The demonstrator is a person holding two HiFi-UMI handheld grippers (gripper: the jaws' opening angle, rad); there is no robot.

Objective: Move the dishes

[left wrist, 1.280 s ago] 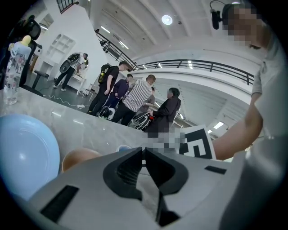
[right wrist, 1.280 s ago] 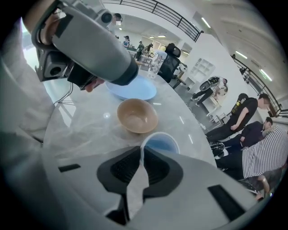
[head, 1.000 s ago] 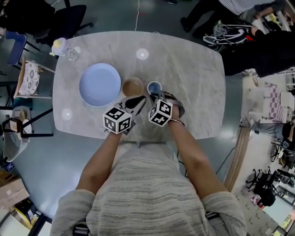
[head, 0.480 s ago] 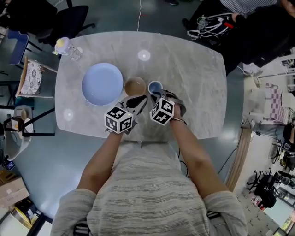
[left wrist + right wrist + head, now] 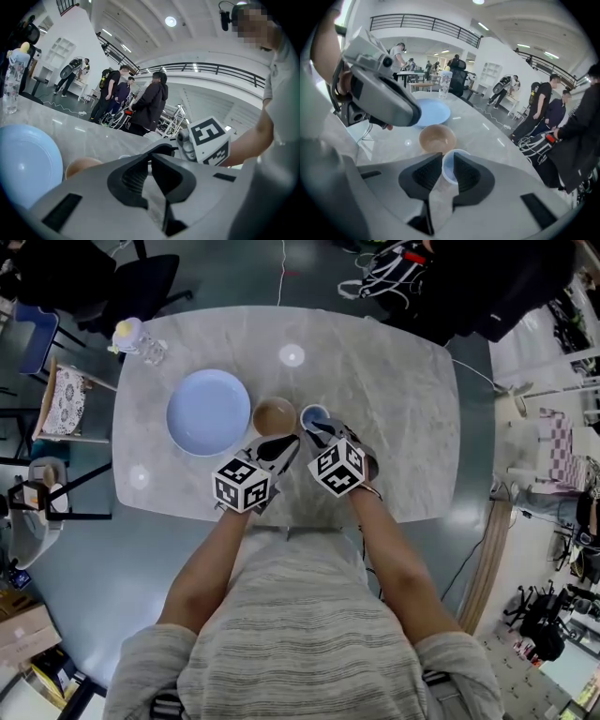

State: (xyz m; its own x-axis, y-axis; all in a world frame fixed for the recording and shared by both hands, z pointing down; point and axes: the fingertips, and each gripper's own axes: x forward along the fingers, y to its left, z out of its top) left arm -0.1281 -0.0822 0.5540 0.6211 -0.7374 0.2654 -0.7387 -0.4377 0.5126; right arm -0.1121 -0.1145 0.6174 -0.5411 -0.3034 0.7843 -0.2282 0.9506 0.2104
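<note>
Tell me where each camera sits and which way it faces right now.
Head view: on the person's head, looking steeply down at the table, blue plate, brown bowl, blue cup; torso, forearms, left gripper and right gripper show.
Left gripper view: rides the left gripper, facing forward across the table, slightly right; shut jaws and the right gripper's cube show.
Right gripper view: rides the right gripper, facing left over the dishes; jaws pinch the blue cup's wall, left gripper beyond.
Shared: both gripper views show blue plate, brown bowl, bystanders.
</note>
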